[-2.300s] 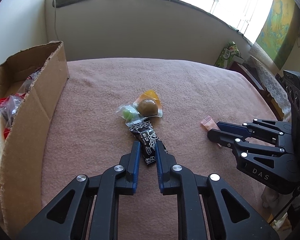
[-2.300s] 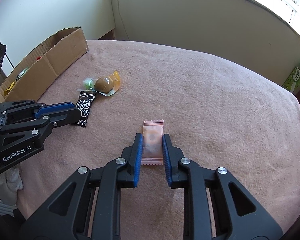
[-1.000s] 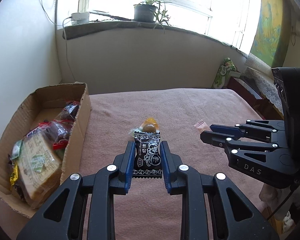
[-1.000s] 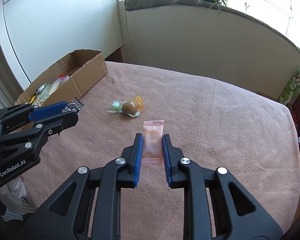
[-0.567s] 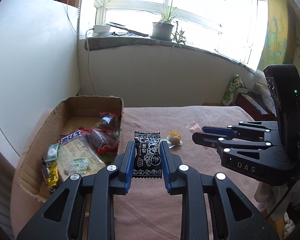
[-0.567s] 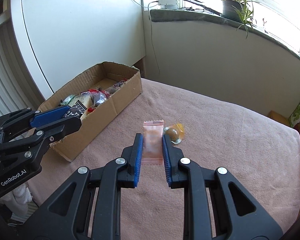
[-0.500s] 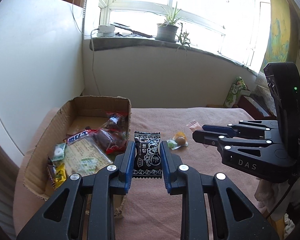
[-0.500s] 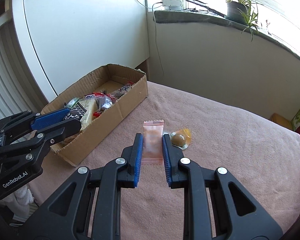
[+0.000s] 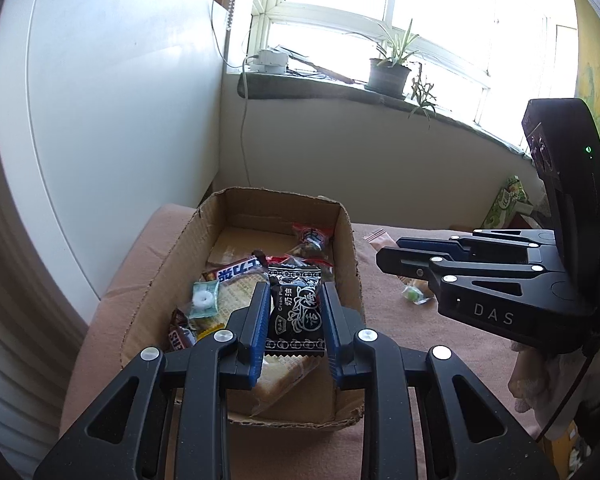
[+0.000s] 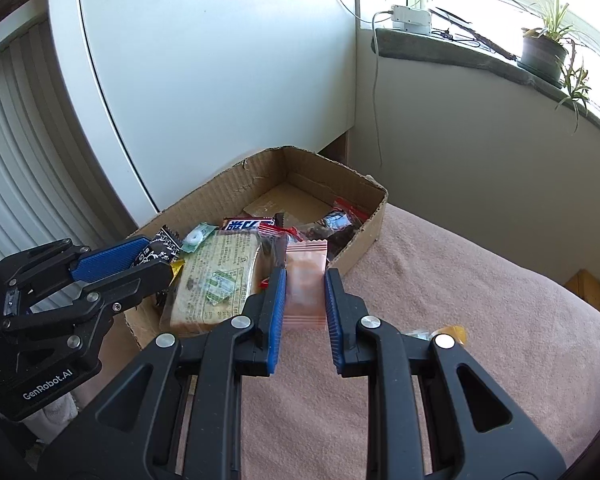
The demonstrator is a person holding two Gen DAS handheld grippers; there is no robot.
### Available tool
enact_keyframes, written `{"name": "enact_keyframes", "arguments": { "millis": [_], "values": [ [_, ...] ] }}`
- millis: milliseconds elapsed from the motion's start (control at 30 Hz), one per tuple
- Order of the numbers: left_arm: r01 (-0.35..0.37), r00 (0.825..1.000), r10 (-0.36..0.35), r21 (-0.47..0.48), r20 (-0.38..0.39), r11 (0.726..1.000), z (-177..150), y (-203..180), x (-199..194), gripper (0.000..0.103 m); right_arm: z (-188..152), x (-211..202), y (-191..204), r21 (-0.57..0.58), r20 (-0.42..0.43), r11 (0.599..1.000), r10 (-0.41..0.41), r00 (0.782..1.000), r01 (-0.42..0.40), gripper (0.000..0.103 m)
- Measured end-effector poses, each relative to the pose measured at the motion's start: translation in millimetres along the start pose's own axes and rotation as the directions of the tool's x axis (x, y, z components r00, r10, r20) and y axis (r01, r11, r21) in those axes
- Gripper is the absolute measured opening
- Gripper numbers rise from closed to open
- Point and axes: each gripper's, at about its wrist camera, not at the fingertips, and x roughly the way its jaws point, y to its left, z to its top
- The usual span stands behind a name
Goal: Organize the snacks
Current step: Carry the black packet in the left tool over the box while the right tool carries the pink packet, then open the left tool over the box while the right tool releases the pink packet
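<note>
One cardboard box [image 9: 350, 264], two claws, one potted plant [image 9: 388, 76], two loose candies on the cloth.

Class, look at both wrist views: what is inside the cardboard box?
The cardboard box holds a large bread-like pack, a mint sweet, a blue-lettered bar and red-wrapped snacks. Whatever lies beneath them is covered.

Rough corrugated cardboard box [image 9: 350, 248] on a matt, fuzzy cloth [image 10: 460, 280].
</note>
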Motion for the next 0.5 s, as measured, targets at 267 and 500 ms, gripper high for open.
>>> {"name": "enact_keyframes", "arguments": {
  "millis": [267,500],
  "values": [
    [-0.028,1.000,0.028,-0.026,-0.010,0.999,0,15,6,0.024,14,23,15,-0.023,-0.020,0.999,0.045,0.999,-0.045,0.020],
    [-0.047,0.999,0.047,-0.039,-0.011,0.998,1,21,9,0.024,23,38,24,-0.030,-0.038,0.996,0.088,0.995,-0.089,0.020]
  ]
}}
